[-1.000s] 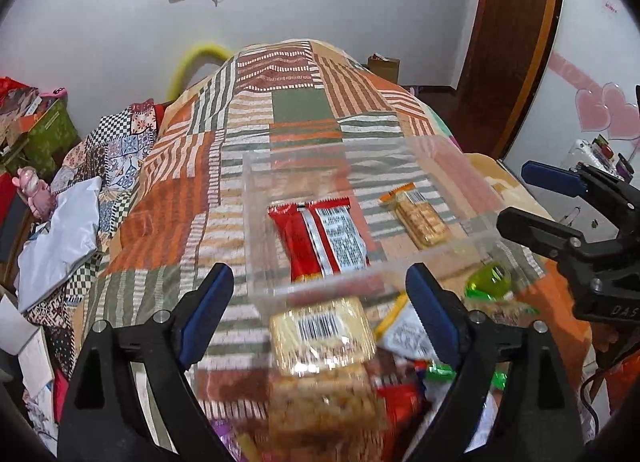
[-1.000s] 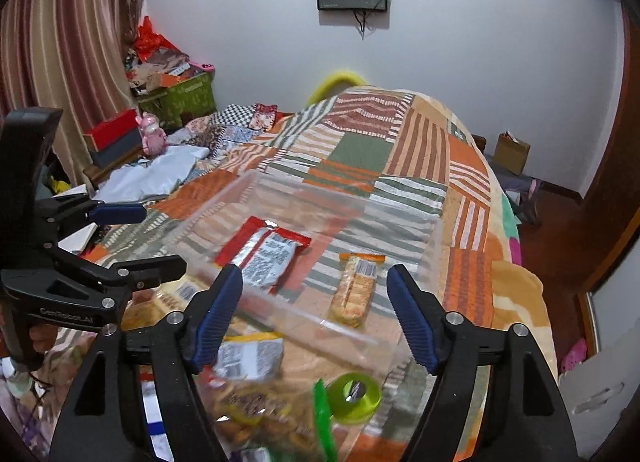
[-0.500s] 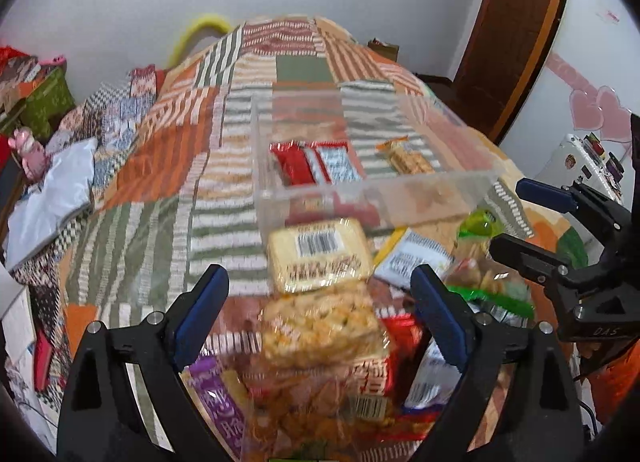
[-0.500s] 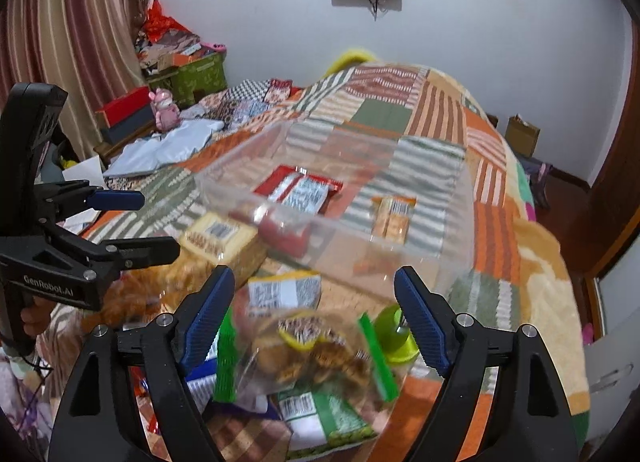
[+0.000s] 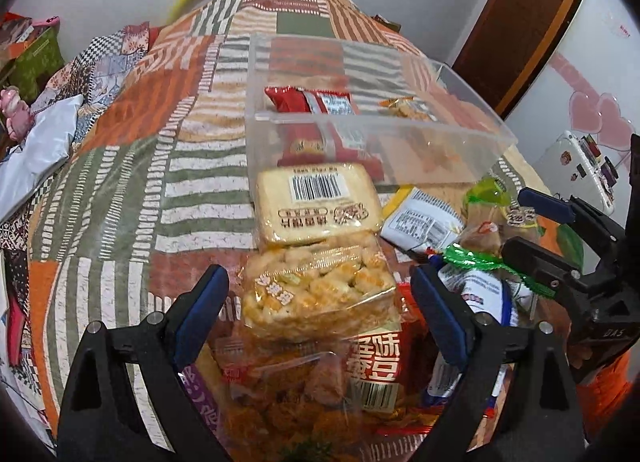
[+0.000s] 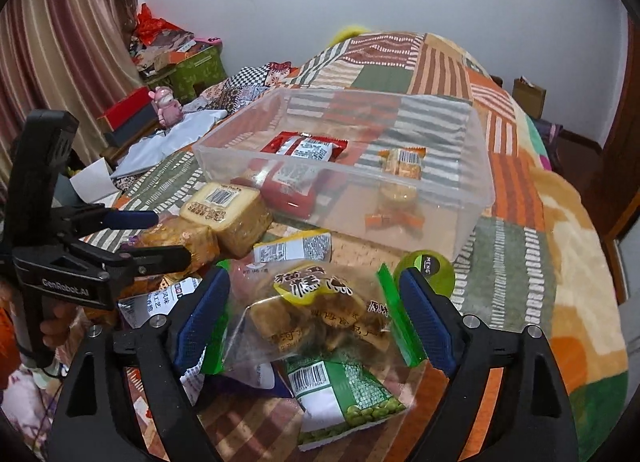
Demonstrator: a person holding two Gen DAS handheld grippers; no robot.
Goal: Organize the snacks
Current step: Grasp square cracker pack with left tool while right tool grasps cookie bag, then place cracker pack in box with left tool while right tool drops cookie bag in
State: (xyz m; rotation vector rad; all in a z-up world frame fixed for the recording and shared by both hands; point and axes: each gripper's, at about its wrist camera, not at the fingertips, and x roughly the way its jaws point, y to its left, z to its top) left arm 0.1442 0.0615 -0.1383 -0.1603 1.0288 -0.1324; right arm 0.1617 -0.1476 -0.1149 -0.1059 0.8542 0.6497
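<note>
Heaped on the patchwork bedspread (image 5: 120, 166), just in front of a clear plastic bin (image 6: 472, 198): a loose pile of snack packets. Nearest the bin, a pale yellow block-shaped pack (image 5: 316, 202) with a barcode on top; leaning against it, a clear bag of puffed golden cubes (image 5: 316, 290); lower still, a red-and-white bag (image 5: 372, 362) with large printed characters. To the right, a clear bag of brown cakes with green edge strips (image 6: 320, 314), overlapping a green pea packet (image 6: 344, 394); beside them a white-and-yellow sachet (image 6: 296, 246) and a small green round tub (image 6: 426, 268). Already inside the bin, lying flat: a red wrapper (image 6: 306, 148) and a small orange cracker pack (image 6: 404, 160).

Left gripper (image 5: 320, 310) spread wide, hanging over the puffed-cube bag, blue pads either side, pinching nothing. Right gripper (image 6: 314, 316) likewise spread wide, straddling the brown-cake bag without closing on it.
</note>
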